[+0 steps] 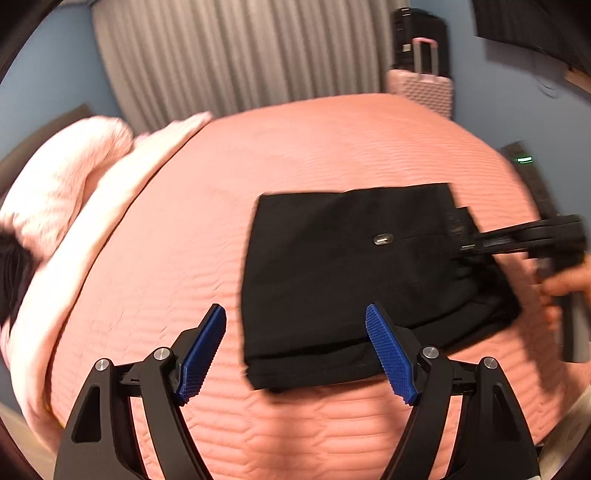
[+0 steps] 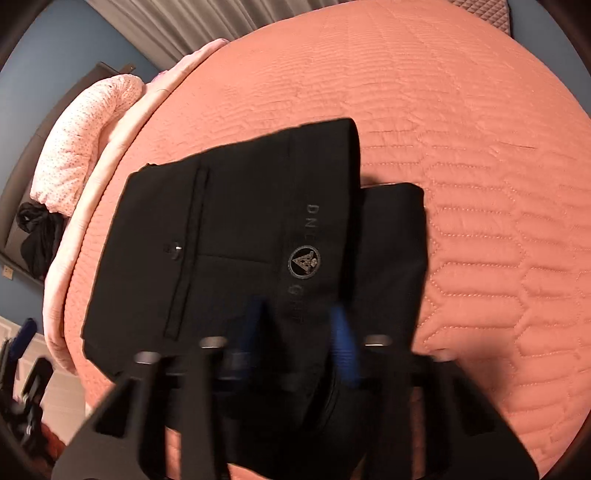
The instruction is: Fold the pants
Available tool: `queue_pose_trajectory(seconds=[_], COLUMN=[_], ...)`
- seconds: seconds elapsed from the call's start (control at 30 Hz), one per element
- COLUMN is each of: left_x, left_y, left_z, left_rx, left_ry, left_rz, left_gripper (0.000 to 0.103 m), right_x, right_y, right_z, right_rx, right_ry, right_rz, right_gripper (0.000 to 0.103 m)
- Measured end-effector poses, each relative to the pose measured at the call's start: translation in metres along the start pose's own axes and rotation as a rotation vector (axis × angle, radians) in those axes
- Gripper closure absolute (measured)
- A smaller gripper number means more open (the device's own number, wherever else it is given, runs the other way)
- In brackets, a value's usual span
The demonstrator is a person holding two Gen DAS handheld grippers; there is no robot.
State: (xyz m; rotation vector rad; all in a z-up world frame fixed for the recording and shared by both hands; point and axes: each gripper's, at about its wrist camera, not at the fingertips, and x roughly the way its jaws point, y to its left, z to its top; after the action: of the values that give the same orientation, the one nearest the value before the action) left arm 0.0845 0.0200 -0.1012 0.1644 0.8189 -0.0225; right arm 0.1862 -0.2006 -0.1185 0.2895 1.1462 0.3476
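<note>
Black pants [image 1: 351, 277] lie folded into a squarish stack on the pink quilted bed [image 1: 295, 147], with a metal button on top. My left gripper [image 1: 295, 314] hangs open over the stack's near left corner; its right pad is above the cloth and its left pad above the quilt. From the right, my right gripper [image 1: 465, 245] reaches in with its jaws close together at the waistband edge. In the right wrist view the pants [image 2: 221, 240] show a logo waistband, and the blurred right gripper [image 2: 299, 328] has that waistband between its blue pads.
A pale pink pillow [image 1: 62, 166] and a folded blanket lie along the bed's left side. A pink suitcase [image 1: 421, 88] and a black one [image 1: 417, 29] stand past the far edge. A hand [image 1: 565, 284] holds the right gripper. Dark clothing [image 2: 40, 236] sits left of the bed [image 2: 461, 110].
</note>
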Motion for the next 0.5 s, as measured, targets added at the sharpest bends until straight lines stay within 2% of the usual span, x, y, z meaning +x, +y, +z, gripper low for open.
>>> queue_pose_trajectory(seconds=[0.03,0.13,0.17,0.2,0.27,0.33,0.4,0.43,0.5], left_x=[0.003,0.012,0.017,0.026,0.032,0.034,0.034,0.035,0.043], left_y=[0.010,0.028,0.032,0.034,0.043,0.048,0.052,0.052,0.049], left_z=[-0.002,-0.002,-0.002,-0.001,-0.004,-0.001,-0.001,-0.002,-0.001], left_rx=[-0.012,-0.033,-0.041,-0.050,-0.062,-0.067,-0.075,-0.082,-0.093], left_ry=[0.013,0.029,0.033,0.055,0.090,0.088,0.073,0.076,0.092], left_rz=[0.001,0.005,0.006,0.004,0.010,0.016,0.028,0.035,0.032], left_gripper=[0.027,0.027,0.027,0.027,0.027,0.027,0.026,0.025,0.025], right_x=[-0.016,-0.050,-0.040,-0.020,-0.017,-0.033,-0.062,-0.071,-0.070], right_y=[0.004,-0.002,-0.006,-0.011,-0.022,-0.019,0.001,0.012,0.048], right_z=[-0.001,-0.013,-0.018,-0.024,-0.031,-0.029,-0.031,-0.031,-0.026], right_rx=[0.011,0.048,0.034,0.011,0.072,0.126,0.098,0.068,0.010], right_ry=[-0.036,-0.117,-0.084,-0.011,-0.029,-0.049,-0.174,-0.217,-0.236], right_rz=[0.012,0.001,-0.044,-0.097,-0.059,-0.078,-0.149,-0.139,-0.002], right_gripper=[0.094,0.094,0.093,0.090,0.085,0.084,0.084,0.084,0.084])
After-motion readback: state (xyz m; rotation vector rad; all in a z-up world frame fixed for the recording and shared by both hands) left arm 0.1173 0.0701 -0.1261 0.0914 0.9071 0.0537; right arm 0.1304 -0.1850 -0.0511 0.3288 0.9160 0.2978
